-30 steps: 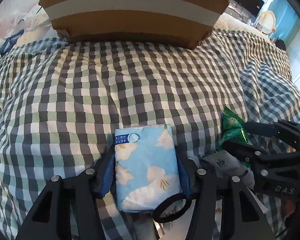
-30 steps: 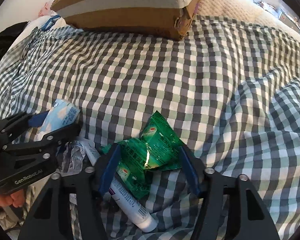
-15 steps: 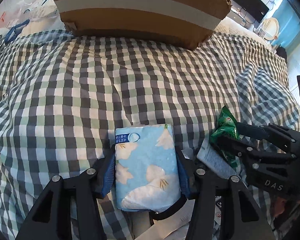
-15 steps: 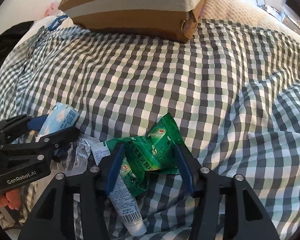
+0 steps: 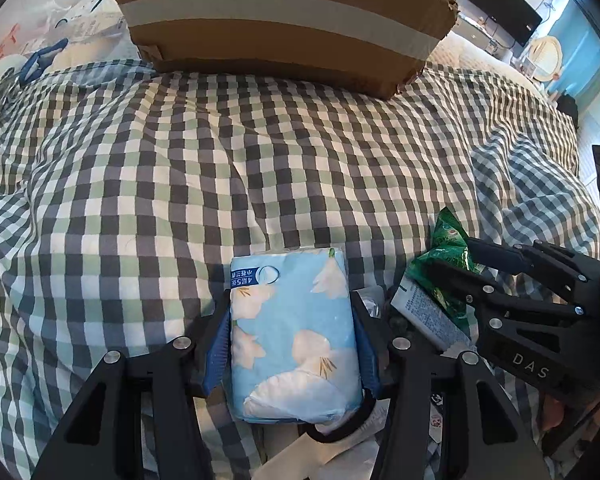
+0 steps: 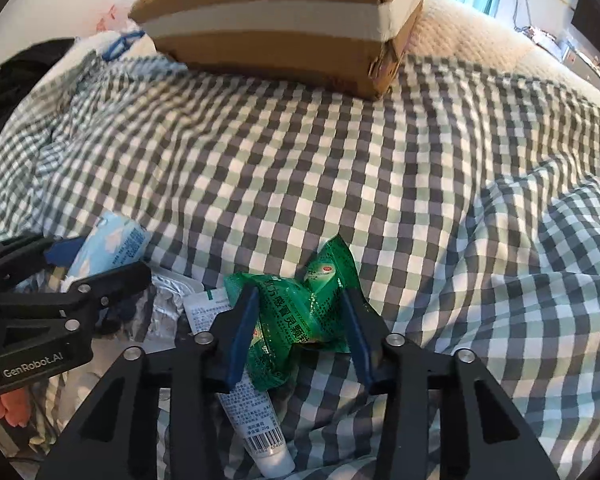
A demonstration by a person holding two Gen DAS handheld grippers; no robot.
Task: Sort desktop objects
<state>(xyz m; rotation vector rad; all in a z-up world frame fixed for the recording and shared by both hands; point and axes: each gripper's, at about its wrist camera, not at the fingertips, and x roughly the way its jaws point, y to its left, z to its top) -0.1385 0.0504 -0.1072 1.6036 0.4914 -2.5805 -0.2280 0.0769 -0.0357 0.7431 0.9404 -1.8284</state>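
A light blue tissue pack (image 5: 294, 336) with white flowers sits between the blue pads of my left gripper (image 5: 290, 300), which is shut on it just above the checked cloth. A crumpled green foil packet (image 6: 296, 320) is between the pads of my right gripper (image 6: 300, 296); its jaws are closing and both pads press on the packet. In the left wrist view the right gripper (image 5: 452, 256) shows at the right with the green packet (image 5: 446, 236). In the right wrist view the left gripper (image 6: 100, 258) shows at the left with the tissue pack (image 6: 116, 240).
A taped cardboard box (image 5: 284, 32) stands at the far side of the checked bedcover (image 5: 180, 168). A white tube (image 6: 256, 412) lies under the green packet, beside crumpled silver foil (image 6: 160, 304). A black ring (image 5: 340, 428) and white paper (image 5: 320, 460) lie below the tissue pack.
The right gripper's jaws have narrowed onto the green packet, which now looks more crumpled. The left gripper keeps the tissue pack and has hardly moved.
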